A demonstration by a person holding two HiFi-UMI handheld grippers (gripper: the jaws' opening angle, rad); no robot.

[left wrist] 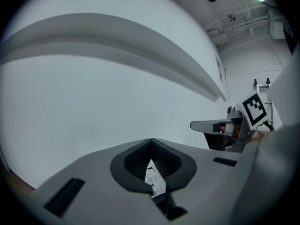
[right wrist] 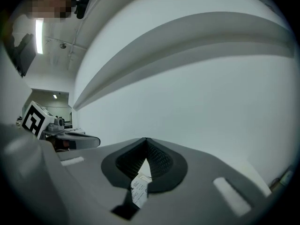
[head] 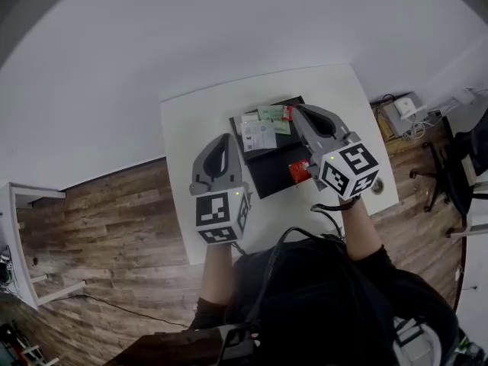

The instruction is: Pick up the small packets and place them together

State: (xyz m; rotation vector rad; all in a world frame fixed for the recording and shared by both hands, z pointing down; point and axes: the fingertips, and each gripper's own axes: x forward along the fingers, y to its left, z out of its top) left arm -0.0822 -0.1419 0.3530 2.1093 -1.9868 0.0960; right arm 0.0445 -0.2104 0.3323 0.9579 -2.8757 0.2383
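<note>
White worktop fills the mid of the head view, with a black mat on its right half. Both claws are raised above it, side by side, pointing away from the person toward the far edge.

L claw is over bare worktop just left of the mat. Its jaws are pressed together on a thin white printed packet, which sits edge-on in the gap.

R claw is over the mat's far end. Its jaws are also together, pinching a second white packet the same way (neither held packet shows in the head view, only in the claws' own views).

Loose pile of packets, green and white, lies at the mat's far corner between the two claw tips and closer to the R one. A red packet lies apart from the pile, nearer the person, partly under the R claw body.

Judgement: the pile looks like the gathering spot. It lies to the right of the L claw's tip and just left of the R tip, so R is nearer for the drop, and the red packet is left to fetch
</note>
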